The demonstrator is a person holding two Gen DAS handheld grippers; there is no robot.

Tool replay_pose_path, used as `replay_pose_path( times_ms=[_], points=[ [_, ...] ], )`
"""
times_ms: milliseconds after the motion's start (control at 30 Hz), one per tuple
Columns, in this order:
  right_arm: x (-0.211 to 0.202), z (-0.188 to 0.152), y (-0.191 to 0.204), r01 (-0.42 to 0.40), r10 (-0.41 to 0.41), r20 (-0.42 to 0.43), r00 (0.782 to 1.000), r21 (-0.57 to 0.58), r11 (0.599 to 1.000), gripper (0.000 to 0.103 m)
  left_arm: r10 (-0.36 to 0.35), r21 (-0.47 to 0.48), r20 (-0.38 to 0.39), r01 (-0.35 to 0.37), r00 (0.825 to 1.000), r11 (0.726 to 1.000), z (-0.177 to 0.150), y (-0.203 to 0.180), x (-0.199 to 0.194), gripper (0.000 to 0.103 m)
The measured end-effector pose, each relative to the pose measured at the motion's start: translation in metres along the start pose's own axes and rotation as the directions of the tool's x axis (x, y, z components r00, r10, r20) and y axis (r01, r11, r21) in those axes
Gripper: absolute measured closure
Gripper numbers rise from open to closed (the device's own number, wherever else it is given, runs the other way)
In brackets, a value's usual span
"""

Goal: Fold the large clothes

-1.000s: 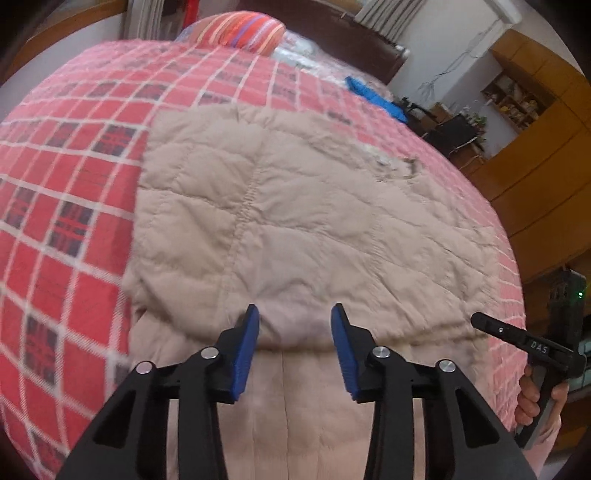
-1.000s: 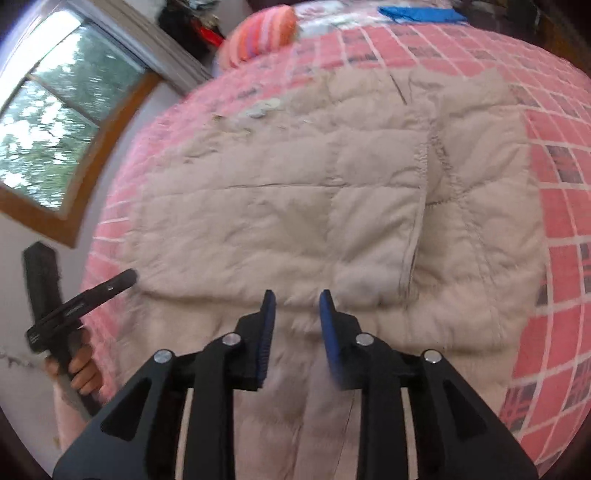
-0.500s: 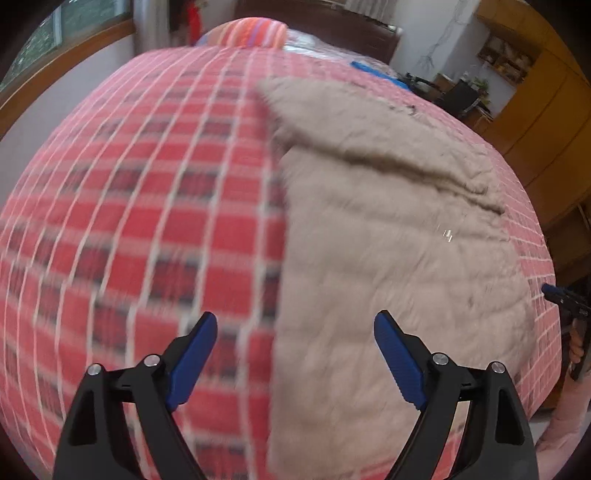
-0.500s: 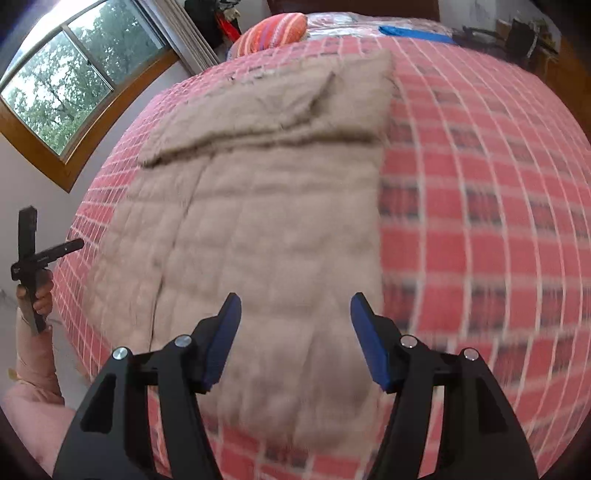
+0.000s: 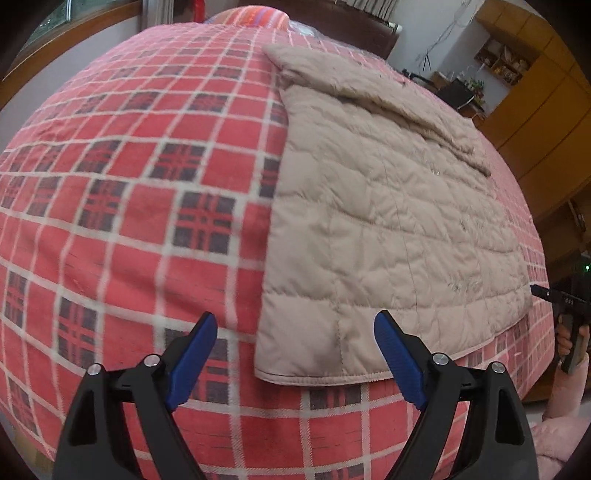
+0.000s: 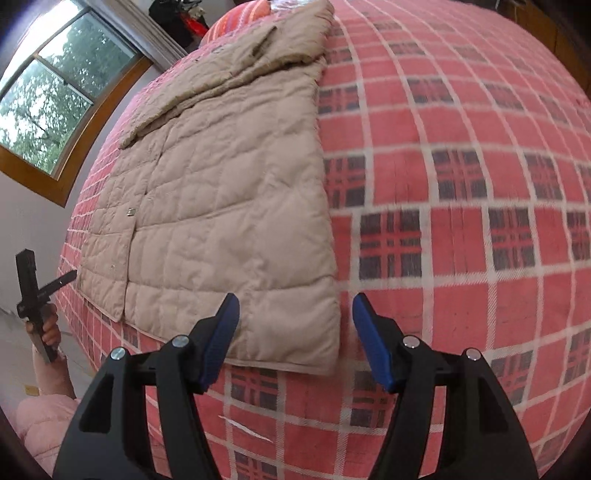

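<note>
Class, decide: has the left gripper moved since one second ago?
Yes. The left gripper has backed away and swung left: its open jaws now straddle the beige coat's near-left hem corner over the red plaid blanket.

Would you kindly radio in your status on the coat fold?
Left gripper open, right gripper open, both empty. Beige quilted coat flat on the plaid bedspread, each gripper at a near hem corner. Nothing in the way.

Quilted coat (image 5: 388, 221) lies flat on the bedspread (image 5: 129, 221), hem at the near bed edge; pillow (image 6: 236, 18) behind it.
</note>
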State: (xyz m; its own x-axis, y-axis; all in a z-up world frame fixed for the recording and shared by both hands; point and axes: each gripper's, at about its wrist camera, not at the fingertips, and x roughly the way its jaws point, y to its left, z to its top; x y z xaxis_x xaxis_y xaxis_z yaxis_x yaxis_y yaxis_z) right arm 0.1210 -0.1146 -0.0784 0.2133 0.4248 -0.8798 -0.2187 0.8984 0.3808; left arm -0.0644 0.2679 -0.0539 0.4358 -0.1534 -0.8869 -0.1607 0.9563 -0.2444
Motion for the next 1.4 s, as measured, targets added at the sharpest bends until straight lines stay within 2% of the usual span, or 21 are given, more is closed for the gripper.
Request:
replay_pose_path(
  times_ms=[133, 200, 233, 300, 333, 400, 500, 733, 967, 1133, 1233, 1400],
  points=[
    [0.011, -0.006, -0.006, -0.028, 0.028, -0.024, 0.999, 0.019, 0.999, 0.045, -0.057, -0.002, -0.025, 0.057, 0.998, 0.998, 0.000, -0.007, 0.009, 0.018],
    [0.014, -0.008, -0.005, -0.031, 0.032, -0.030, 0.999, 0.013, 0.999, 0.052, -0.060, -0.004, -0.036, 0.060, 0.998, 0.998, 0.000, -0.010, 0.012, 0.035],
    [0.015, -0.008, -0.004, -0.024, 0.024, -0.027, 0.999, 0.004, 1.000, 0.055, -0.046, -0.005, -0.035, 0.046, 0.998, 0.999, 0.000, -0.011, 0.014, 0.040],
    [0.017, -0.009, -0.001, -0.037, 0.037, -0.030, 0.999, -0.008, 0.999, 0.075, -0.014, -0.013, -0.037, 0.013, 0.999, 1.000, -0.001, -0.010, 0.015, 0.061],
    [0.016, -0.010, 0.001, -0.041, 0.040, -0.028, 0.999, -0.007, 0.999, 0.078, -0.010, -0.022, -0.038, 0.009, 0.999, 1.000, -0.001, -0.009, 0.015, 0.064],
    [0.012, -0.010, 0.004, -0.039, 0.038, -0.012, 0.999, -0.023, 0.999, 0.088, -0.015, -0.053, -0.033, 0.013, 0.999, 0.999, -0.001, -0.004, 0.011, 0.078],
    [0.004, -0.009, 0.011, -0.037, 0.037, 0.012, 0.999, -0.036, 0.999, 0.091, -0.037, -0.066, -0.004, 0.036, 0.999, 0.997, 0.000, -0.001, -0.001, 0.086],
    [-0.028, 0.003, 0.024, -0.102, 0.106, 0.084, 0.991, -0.056, 0.993, 0.092, -0.068, 0.002, 0.086, 0.068, 0.994, 0.998, 0.012, -0.027, -0.034, 0.092],
    [-0.053, 0.024, 0.039, -0.103, 0.117, 0.135, 0.984, -0.108, 0.989, 0.092, -0.084, 0.058, 0.154, 0.076, 0.984, 0.995, 0.035, -0.045, -0.057, 0.094],
    [-0.075, 0.053, 0.053, -0.091, 0.119, 0.185, 0.976, -0.150, 0.984, 0.092, -0.092, 0.101, 0.221, 0.071, 0.971, 0.992, 0.065, -0.058, -0.074, 0.094],
    [-0.091, 0.081, 0.065, -0.076, 0.115, 0.222, 0.968, -0.177, 0.981, 0.092, -0.095, 0.121, 0.280, 0.063, 0.955, 0.991, 0.091, -0.066, -0.086, 0.094],
    [-0.106, 0.130, 0.072, -0.066, 0.110, 0.251, 0.962, -0.179, 0.982, 0.092, -0.095, 0.072, 0.349, 0.074, 0.932, 0.995, 0.143, -0.060, -0.094, 0.094]
  ],
)
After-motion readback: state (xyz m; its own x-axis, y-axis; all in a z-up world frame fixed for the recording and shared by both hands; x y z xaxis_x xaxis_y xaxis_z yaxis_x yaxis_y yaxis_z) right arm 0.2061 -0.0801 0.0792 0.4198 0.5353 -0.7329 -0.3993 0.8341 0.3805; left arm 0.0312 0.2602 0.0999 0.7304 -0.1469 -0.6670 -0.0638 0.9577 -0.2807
